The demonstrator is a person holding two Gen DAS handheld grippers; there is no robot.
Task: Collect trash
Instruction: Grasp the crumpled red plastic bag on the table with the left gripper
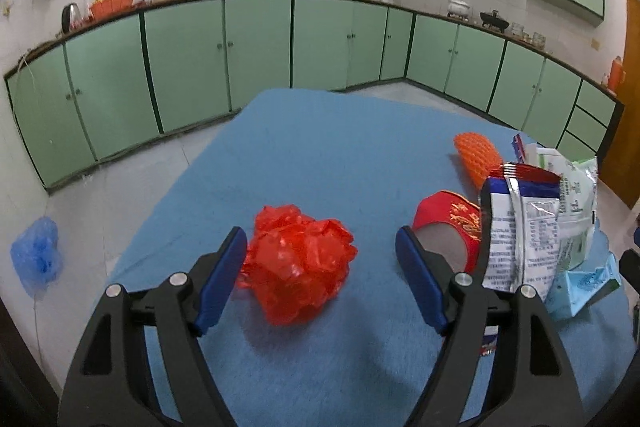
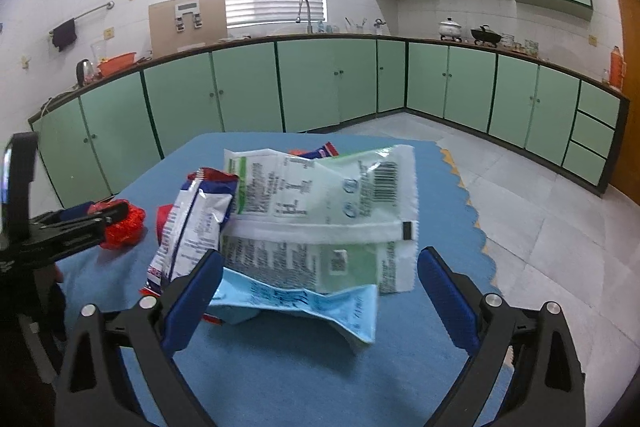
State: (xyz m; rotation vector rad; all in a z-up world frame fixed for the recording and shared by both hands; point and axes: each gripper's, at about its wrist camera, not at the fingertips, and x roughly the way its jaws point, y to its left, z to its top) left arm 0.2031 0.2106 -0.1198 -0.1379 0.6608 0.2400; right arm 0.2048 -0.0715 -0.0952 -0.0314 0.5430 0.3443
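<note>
A crumpled red plastic bag lies on the blue cloth-covered table. My left gripper is open around the bag, which sits close to the left finger and well apart from the right one. To the right are a red paper cup with gold lettering, an orange foam net and a pile of wrappers. My right gripper is open just in front of that pile: a green-white packet, a blue-white-red packet and a light-blue packet. The left gripper shows at the left by the red bag.
A blue plastic bag lies on the tiled floor left of the table. Green cabinets run along the walls behind. The table's right edge with its scalloped trim drops to the floor. An orange door is at far right.
</note>
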